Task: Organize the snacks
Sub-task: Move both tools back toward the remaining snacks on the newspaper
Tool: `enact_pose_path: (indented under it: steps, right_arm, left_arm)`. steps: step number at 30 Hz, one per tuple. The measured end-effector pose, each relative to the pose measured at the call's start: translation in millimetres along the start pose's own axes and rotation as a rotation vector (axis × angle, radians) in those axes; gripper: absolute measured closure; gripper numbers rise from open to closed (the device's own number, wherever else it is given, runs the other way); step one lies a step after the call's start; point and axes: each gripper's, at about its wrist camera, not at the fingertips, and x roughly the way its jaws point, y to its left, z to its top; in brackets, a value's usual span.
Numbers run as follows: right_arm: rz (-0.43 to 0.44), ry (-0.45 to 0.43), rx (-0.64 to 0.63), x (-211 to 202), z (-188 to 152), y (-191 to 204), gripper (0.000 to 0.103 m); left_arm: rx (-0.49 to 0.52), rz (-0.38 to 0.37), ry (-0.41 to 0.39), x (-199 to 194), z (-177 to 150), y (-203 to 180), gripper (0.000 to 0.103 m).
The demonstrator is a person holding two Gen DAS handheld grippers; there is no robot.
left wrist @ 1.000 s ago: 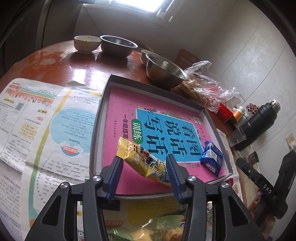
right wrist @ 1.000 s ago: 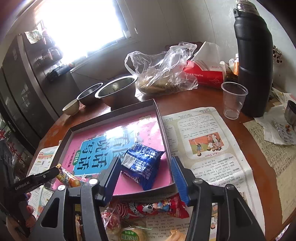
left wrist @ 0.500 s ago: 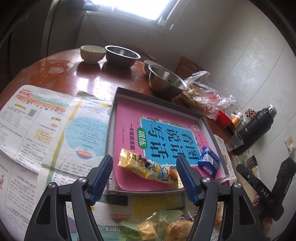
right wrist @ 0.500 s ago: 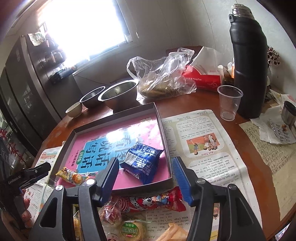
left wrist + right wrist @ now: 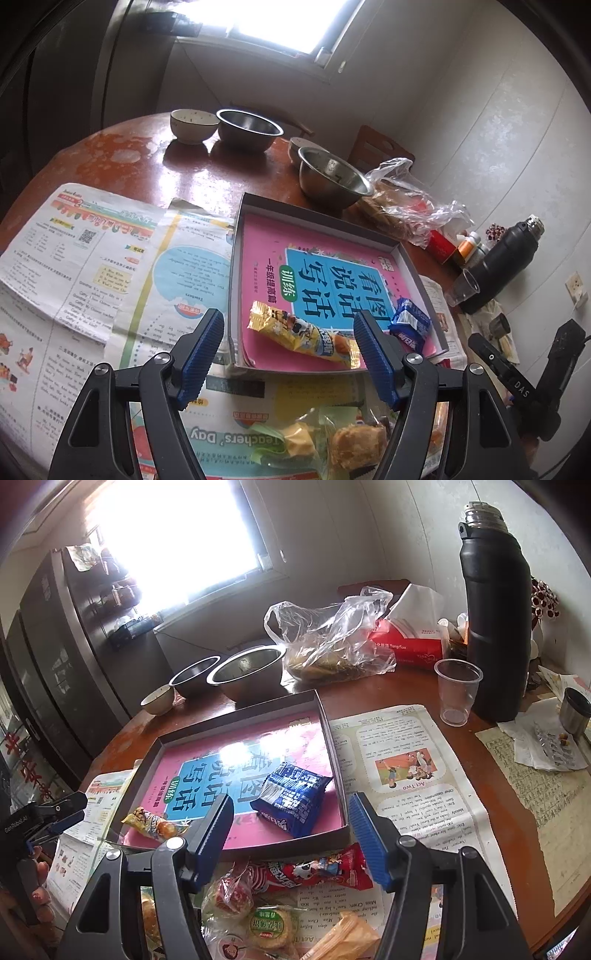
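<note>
A shallow grey box (image 5: 314, 216) (image 5: 332, 738) holds a pink book. A yellow snack bar (image 5: 301, 334) (image 5: 151, 823) lies in the box near its front edge, and a blue snack packet (image 5: 410, 323) (image 5: 291, 797) lies at its right side. My left gripper (image 5: 290, 354) is open and empty, raised just in front of the box. My right gripper (image 5: 290, 836) is open and empty above the box's front edge. Loose snacks lie on the newspaper in front of the box: a red packet (image 5: 314, 869), a round biscuit pack (image 5: 267, 926), a pastry (image 5: 354, 443).
Metal bowls (image 5: 332, 177) (image 5: 247, 668) and a small ceramic bowl (image 5: 192, 123) stand behind the box. A plastic bag (image 5: 332, 638), red tissue pack (image 5: 410, 642), black thermos (image 5: 495, 616) and clear plastic cup (image 5: 456, 690) stand at the right. Newspapers (image 5: 74, 258) cover the round wooden table.
My left gripper has opened, let go of the yellow snack bar in the box, and drawn back and up. My right gripper has drawn back slightly.
</note>
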Motion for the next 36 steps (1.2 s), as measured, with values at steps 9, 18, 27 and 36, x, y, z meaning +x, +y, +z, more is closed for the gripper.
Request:
enact_pose_path:
  steps: [9,18,27,36]
  right_arm:
    - [0.018,-0.006,-0.020,-13,-5,6,0.038]
    - [0.028,-0.004,-0.029,-23,-11,9,0.038]
    - [0.046,-0.001,-0.049,-32,-19,15,0.038]
    - [0.056,-0.002,-0.072,-41,-27,23,0.038]
  left_arm:
    - [0.024,0.004,0.016,-6,-8,-7,0.028]
    - [0.035,0.019,0.033,-13,-17,-7,0.028]
    - [0.045,0.039,0.045,-19,-25,-5,0.028]
    - [0.062,0.049,0.071,-21,-33,-8,0.028]
